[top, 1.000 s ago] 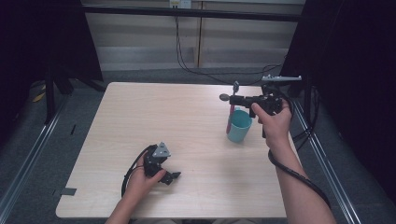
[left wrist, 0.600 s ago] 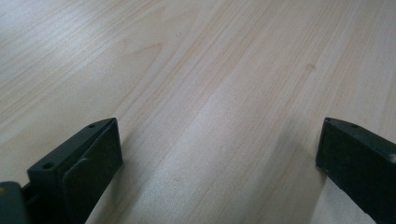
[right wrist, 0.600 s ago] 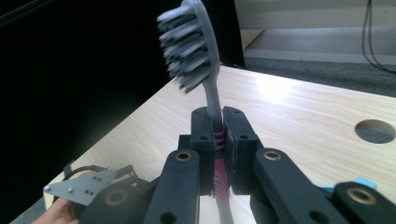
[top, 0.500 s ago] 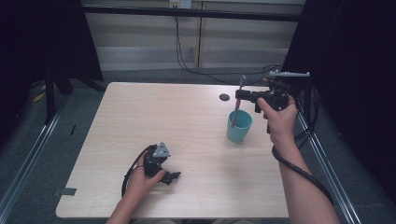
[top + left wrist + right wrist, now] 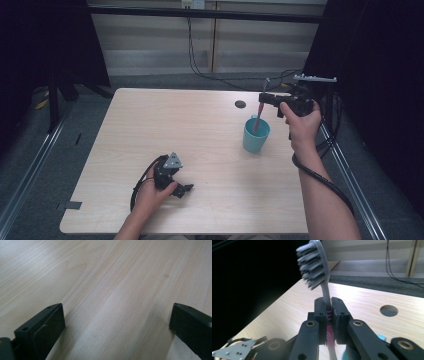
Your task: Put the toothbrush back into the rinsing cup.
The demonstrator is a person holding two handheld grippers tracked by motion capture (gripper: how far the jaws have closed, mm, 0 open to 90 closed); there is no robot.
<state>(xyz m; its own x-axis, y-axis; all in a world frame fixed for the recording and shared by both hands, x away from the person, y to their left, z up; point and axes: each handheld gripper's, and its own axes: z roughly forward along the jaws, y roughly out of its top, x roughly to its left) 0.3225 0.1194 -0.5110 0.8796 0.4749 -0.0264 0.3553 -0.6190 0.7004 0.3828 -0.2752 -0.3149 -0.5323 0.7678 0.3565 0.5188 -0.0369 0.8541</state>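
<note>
Since the earlier frame, the right gripper (image 5: pixel 263 98) is moving right, clamped on the toothbrush (image 5: pixel 325 300) and bringing its handle tip into the teal cup (image 5: pixel 256 135). Left gripper (image 5: pixel 186 189) is resting wide open and empty on the desk (image 5: pixel 165 125). Toothbrush is standing near-upright, bristles up; tilting could be tipping the cup.

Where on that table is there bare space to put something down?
Most of the table is bare: the whole stretch from the left gripper up to the far edge. It is crowded at the right, where the right gripper holds a toothbrush in the teal cup.
</note>
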